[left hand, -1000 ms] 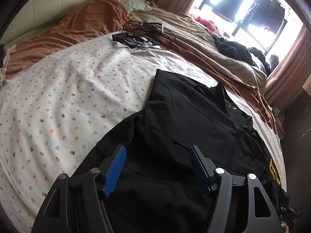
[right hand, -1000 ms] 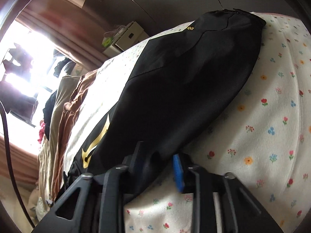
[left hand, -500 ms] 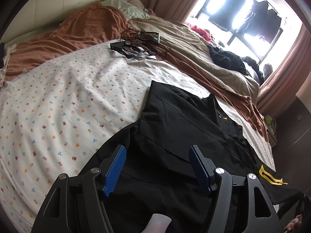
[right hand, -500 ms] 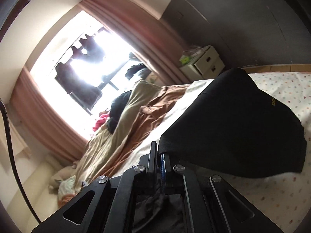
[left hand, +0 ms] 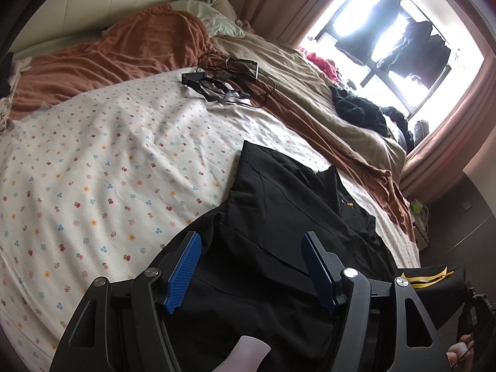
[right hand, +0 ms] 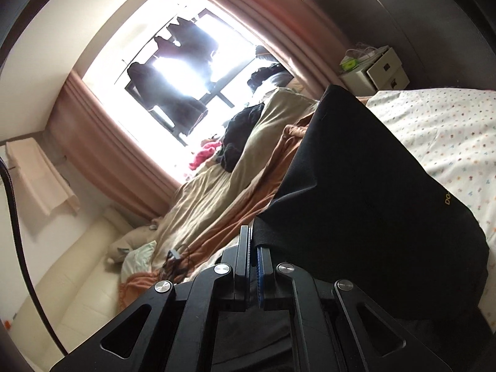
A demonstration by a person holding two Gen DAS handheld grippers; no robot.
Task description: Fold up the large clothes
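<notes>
The flowered sheet (left hand: 102, 167) covers the near part of the bed and serves as the landmark here. At its far left edge lies a rumpled orange blanket (left hand: 117, 52), with a white pillow (left hand: 217, 20) beyond that. At the sheet's far edge, to the right of the blanket, sits a tangle of black cables (left hand: 226, 83). The black garment (left hand: 288, 226) lies on the sheet's right part, spread flat, its collar pointing away toward the window (left hand: 400, 43). The left gripper (left hand: 251, 266) hovers over the garment's near part with its 2 blue pads spread wide, black cloth showing below them and nothing pressed between them. Right of it, a corner of the garment with a yellow mark (left hand: 424, 279) is lifted off the sheet. In the right wrist view, the right gripper (right hand: 252, 248) has its fingers pressed together, pinching an edge of that black garment (right hand: 365, 186), which hangs raised above the sheet (right hand: 446, 130).
</notes>
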